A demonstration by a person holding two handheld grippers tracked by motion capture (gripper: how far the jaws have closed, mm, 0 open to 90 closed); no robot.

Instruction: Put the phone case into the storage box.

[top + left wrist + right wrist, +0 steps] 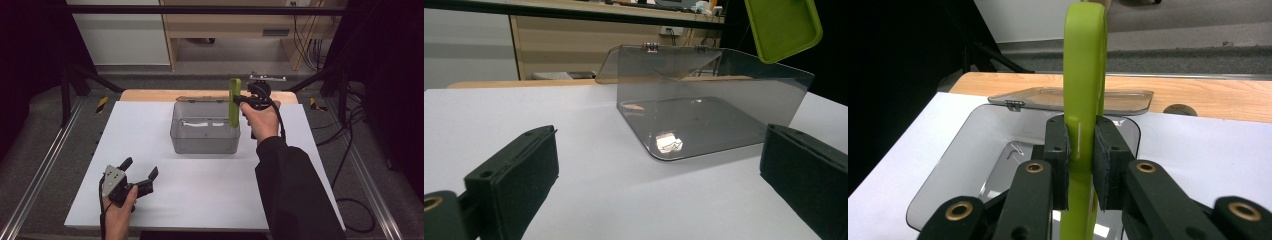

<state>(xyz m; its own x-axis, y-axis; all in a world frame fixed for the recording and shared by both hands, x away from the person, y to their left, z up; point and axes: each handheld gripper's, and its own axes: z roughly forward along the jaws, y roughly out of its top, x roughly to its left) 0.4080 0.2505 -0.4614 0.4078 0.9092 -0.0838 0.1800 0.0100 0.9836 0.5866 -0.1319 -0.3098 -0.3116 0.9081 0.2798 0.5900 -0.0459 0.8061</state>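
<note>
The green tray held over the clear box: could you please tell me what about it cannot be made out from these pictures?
- Green tray: in the high view it stands edge-on, so its broad faces are hidden.
- In the left gripper view the top edge cuts it off, leaving one corner.
- In the right gripper view the right tool covers its middle, and its lower end is cut off by the bottom edge, so its depth in the clear box is unclear.

You are working in a lab or test room, not a home. At the centre of the frame a white table [200, 195] stands inside a dark metal frame [70, 90], with black curtains at both edges. At the upper right, loose cables [310, 50] hang under a plain wooden bench [225, 25] on grey carpet.
</note>
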